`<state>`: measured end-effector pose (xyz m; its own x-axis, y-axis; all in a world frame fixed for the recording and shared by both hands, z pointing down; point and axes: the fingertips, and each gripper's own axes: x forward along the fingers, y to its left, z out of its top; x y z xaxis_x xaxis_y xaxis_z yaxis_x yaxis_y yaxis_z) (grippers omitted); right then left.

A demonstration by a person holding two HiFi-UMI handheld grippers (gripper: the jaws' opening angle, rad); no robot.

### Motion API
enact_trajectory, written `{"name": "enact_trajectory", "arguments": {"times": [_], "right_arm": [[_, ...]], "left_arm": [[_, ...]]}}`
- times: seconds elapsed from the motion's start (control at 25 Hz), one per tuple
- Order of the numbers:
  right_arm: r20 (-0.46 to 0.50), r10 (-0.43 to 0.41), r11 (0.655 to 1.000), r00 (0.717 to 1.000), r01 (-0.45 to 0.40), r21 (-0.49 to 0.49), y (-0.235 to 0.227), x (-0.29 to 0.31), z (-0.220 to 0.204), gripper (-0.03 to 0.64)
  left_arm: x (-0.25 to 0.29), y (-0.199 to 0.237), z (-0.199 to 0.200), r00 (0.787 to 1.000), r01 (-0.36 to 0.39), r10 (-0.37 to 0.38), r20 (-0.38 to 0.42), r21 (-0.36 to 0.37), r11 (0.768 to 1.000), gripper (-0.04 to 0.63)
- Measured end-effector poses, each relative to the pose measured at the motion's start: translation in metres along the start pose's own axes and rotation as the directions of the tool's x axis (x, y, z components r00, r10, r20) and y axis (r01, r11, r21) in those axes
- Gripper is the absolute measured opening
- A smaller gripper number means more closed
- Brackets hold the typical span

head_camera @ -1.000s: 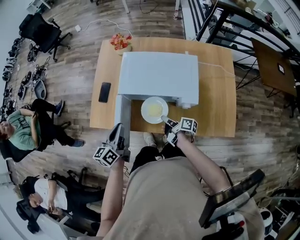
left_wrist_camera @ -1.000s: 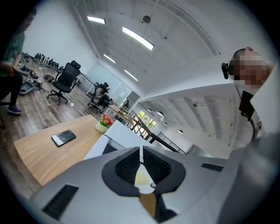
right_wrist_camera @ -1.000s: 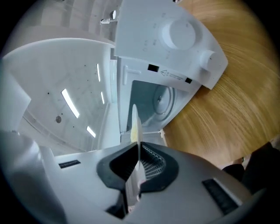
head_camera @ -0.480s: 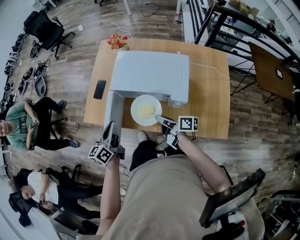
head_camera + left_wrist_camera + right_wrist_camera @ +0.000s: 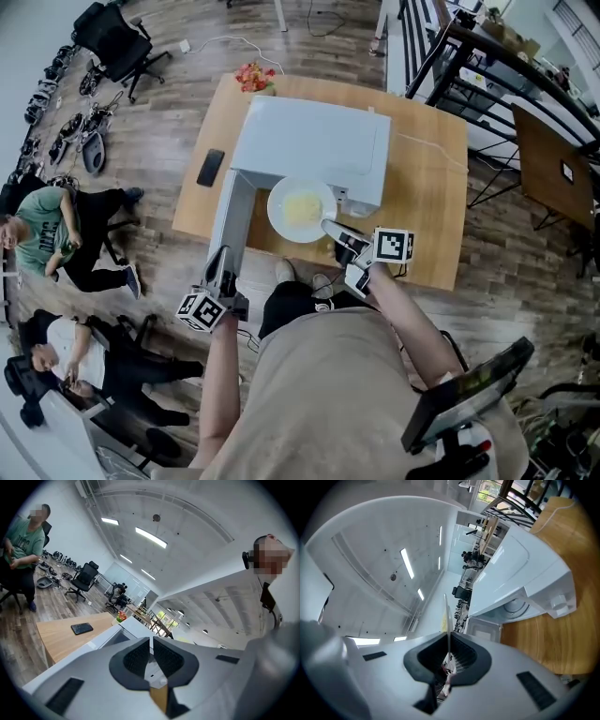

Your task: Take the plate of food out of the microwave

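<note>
Wooden table (image 5: pixel 427 187) carries the microwave (image 5: pixel 314 141), its door (image 5: pixel 232 211) swung open to the left. I see my right gripper (image 5: pixel 330 228) clamped on the near rim of the plate (image 5: pixel 300 208) — yellow food on it — which hangs just outside the microwave's mouth, above the table. My left gripper (image 5: pixel 223 258) sits by the door's outer end, jaws pressed together on nothing.
</note>
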<state>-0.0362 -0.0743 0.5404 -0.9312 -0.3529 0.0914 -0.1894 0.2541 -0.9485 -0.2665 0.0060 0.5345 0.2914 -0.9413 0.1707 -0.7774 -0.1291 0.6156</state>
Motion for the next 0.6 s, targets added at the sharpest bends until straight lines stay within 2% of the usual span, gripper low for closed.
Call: {"name": "enact_trajectory", "arguments": {"times": [0.4,0.6], "right_arm": [[0.01,0.079,0.997,0.997,-0.079,-0.022,0.025,-0.007,0.008,0.02],[-0.014,0.046,0.998,0.999,-0.046,-0.034,0.019,-0.009,0.005,0.019]], "left_arm": [[-0.011,0.008,0.005,0.998,-0.046,0.046,0.037,0.004,0.999,0.006],[-0.003,0.011,-0.002,0.998,-0.047,0.048,0.032,-0.017,0.999,0.006]]}}
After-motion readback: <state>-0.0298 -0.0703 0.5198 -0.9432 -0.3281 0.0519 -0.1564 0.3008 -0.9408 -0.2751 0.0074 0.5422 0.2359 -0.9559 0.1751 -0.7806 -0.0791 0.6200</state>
